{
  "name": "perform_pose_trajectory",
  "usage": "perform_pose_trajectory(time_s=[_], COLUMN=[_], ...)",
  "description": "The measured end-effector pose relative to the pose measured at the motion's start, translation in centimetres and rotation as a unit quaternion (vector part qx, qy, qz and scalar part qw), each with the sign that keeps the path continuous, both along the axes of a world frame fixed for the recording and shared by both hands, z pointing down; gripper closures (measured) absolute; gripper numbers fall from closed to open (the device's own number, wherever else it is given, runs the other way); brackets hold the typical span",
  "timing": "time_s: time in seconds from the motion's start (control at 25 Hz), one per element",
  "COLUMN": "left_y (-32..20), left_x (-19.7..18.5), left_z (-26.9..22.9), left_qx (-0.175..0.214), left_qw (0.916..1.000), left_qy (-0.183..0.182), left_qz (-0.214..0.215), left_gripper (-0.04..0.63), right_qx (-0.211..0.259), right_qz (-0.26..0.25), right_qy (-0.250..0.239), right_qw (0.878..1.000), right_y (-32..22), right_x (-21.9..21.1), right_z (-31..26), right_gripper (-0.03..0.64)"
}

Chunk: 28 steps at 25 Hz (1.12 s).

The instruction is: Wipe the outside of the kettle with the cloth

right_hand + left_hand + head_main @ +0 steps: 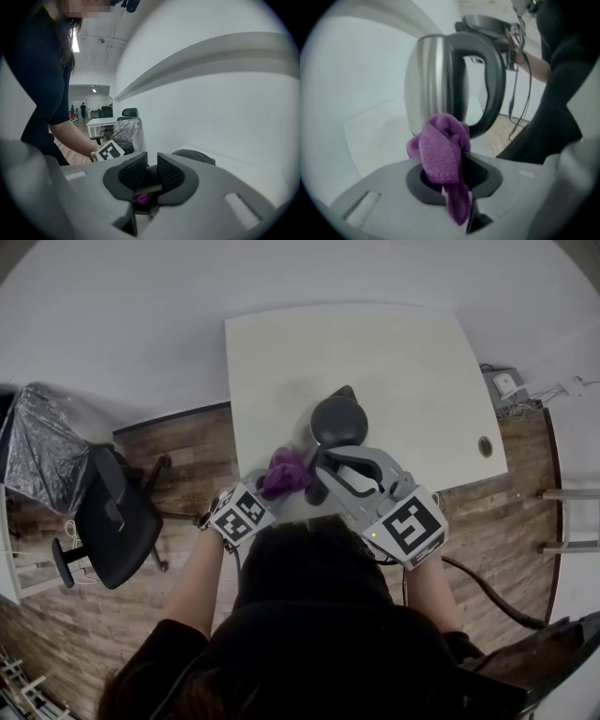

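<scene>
A steel kettle [433,79] with a dark lid [337,420] and a black loop handle [493,84] stands near the front edge of the white table [403,362]. My left gripper [447,176] is shut on a bunched purple cloth [439,152], which it holds just short of the kettle's lower side. In the head view the cloth [286,474] sits left of the kettle, ahead of the left gripper [270,491]. From the right, my right gripper [330,467] has its jaws set round the top of the handle. In the right gripper view its pads [169,172] stand close together with the dark handle between them.
A black office chair [117,517] and a plastic-covered seat [42,451] stand on the wooden floor left of the table. A cable port [485,446] sits at the table's right end. A dark hose [487,592] trails on the floor to my right.
</scene>
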State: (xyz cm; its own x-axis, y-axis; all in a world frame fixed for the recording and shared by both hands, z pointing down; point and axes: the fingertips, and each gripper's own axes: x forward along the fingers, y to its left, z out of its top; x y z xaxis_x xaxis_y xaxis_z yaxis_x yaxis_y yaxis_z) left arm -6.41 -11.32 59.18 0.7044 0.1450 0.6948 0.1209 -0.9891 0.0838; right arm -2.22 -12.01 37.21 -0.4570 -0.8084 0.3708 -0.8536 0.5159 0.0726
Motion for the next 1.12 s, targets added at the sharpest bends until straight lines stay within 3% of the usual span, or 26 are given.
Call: perform_pose_trajectory(time_s=[0.08,0.12,0.16,0.24,0.28,0.32,0.36,0.4,0.48,0.6,0.64,0.76,0.96,1.12], left_y=[-2.2,-4.0,-6.0,-9.6,-10.8,-11.6,-11.9,-12.0,-11.6,-10.0,-9.6,-10.2,-10.9,-10.9], left_x=[-0.7,-1.3,-2.0,-2.9,-2.8,-2.4,-1.6,-0.4,2.3,5.8,6.4,6.5,5.4,4.7], left_z=[-2.1,-3.6,-5.4,-10.0,-12.5,-14.8,-16.8,-18.4,-19.9,-19.0,-18.4,-16.5,-11.5,-8.3], left_qx=[-0.054,-0.085,-0.116,-0.161,-0.172,-0.177,-0.178,-0.180,-0.188,-0.215,-0.233,-0.288,-0.304,-0.340], left_qw=[0.9953,0.9862,0.9707,0.9304,0.9135,0.9019,0.8955,0.8931,0.8967,0.9103,0.9098,0.8943,0.8960,0.8817], left_qy=[0.046,0.080,0.121,0.217,0.261,0.296,0.321,0.337,0.348,0.323,0.315,0.301,0.249,0.226], left_qz=[-0.066,-0.118,-0.172,-0.248,-0.261,-0.260,-0.252,-0.237,-0.200,-0.145,-0.137,-0.164,-0.207,-0.236], left_gripper=[0.505,0.505,0.505,0.505,0.505,0.505,0.505,0.505,0.505,0.505,0.505,0.505,0.506,0.505], right_qx=[-0.002,-0.003,-0.004,-0.006,-0.006,-0.005,-0.004,-0.004,-0.005,-0.009,-0.010,-0.010,-0.007,-0.008], right_qz=[-0.003,-0.005,-0.006,-0.004,-0.003,-0.003,-0.004,-0.003,0.000,0.003,0.003,0.003,0.003,0.005], right_qy=[0.002,0.002,0.001,-0.002,0.000,0.005,0.009,0.010,0.005,0.002,0.004,0.004,0.000,-0.003], right_qw=[1.000,1.000,1.000,1.000,1.000,1.000,1.000,1.000,1.000,1.000,1.000,1.000,1.000,1.000], right_y=[0.0,0.0,0.0,0.0,0.0,-0.1,-0.1,-0.1,-0.1,-0.1,-0.1,-0.2,-0.1,-0.1], right_x=[-0.1,-0.1,-0.1,-0.2,-0.2,-0.3,-0.3,-0.3,-0.2,-0.2,-0.2,-0.2,-0.3,-0.3], right_z=[0.1,0.1,0.1,0.2,0.1,0.1,0.1,0.1,0.2,0.4,0.4,0.5,0.3,0.3], right_gripper=[0.551,0.552,0.552,0.552,0.552,0.552,0.552,0.552,0.553,0.552,0.552,0.552,0.553,0.556])
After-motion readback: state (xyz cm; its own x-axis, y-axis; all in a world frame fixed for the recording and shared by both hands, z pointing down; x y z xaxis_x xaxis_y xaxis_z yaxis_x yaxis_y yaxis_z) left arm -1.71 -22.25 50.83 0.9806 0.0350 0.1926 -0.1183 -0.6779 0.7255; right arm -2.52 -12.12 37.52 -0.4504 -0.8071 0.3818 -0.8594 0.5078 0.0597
